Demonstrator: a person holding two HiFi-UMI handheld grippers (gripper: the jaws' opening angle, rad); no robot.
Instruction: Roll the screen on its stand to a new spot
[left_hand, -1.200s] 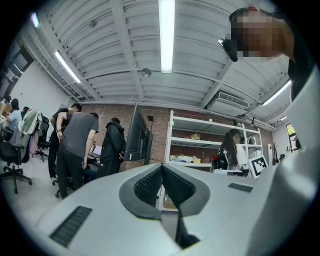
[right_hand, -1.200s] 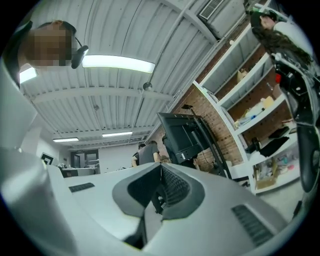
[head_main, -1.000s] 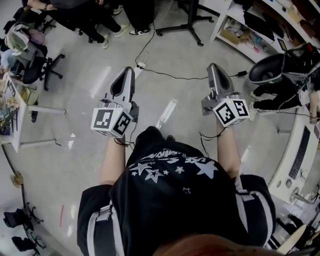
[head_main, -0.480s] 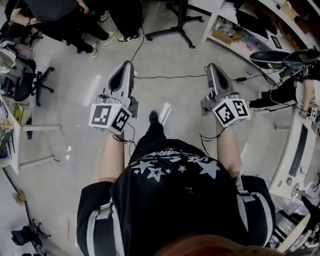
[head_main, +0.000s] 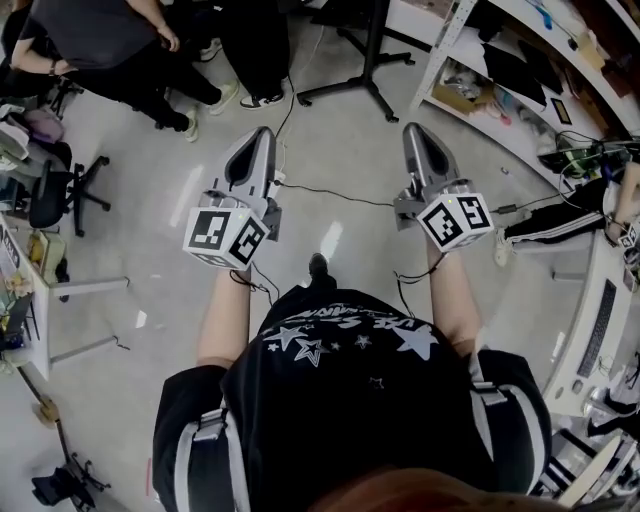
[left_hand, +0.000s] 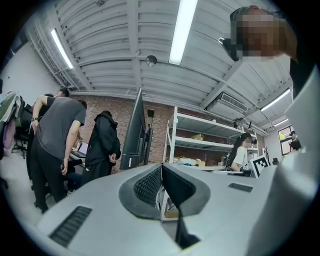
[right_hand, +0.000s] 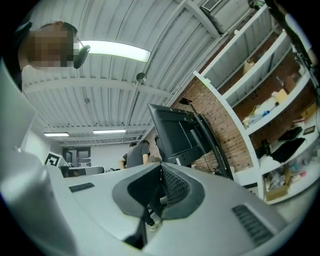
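The screen (left_hand: 133, 131) is a dark flat panel on a black stand, seen edge-on in the left gripper view and from its back (right_hand: 173, 134) in the right gripper view. In the head view only the stand's black pole and floor legs (head_main: 352, 86) show at the top. Both grippers are held out level in front of the person, apart from the stand. My left gripper (head_main: 262, 133) is shut with nothing in it, its pads together (left_hand: 161, 165). My right gripper (head_main: 412, 129) also shows its pads together and empty (right_hand: 160, 165).
Two people (head_main: 110, 45) stand at the top left near an office chair (head_main: 62, 190). A black cable (head_main: 330, 192) crosses the floor between the grippers. White shelving (head_main: 500, 70) runs along the right, a desk (head_main: 598, 320) beyond it, and a white table (head_main: 30, 290) is at the left.
The person has walked forward: the stand's legs, the cable and the shelving have slid nearer in the head view. Both grippers stay shut and held out ahead.
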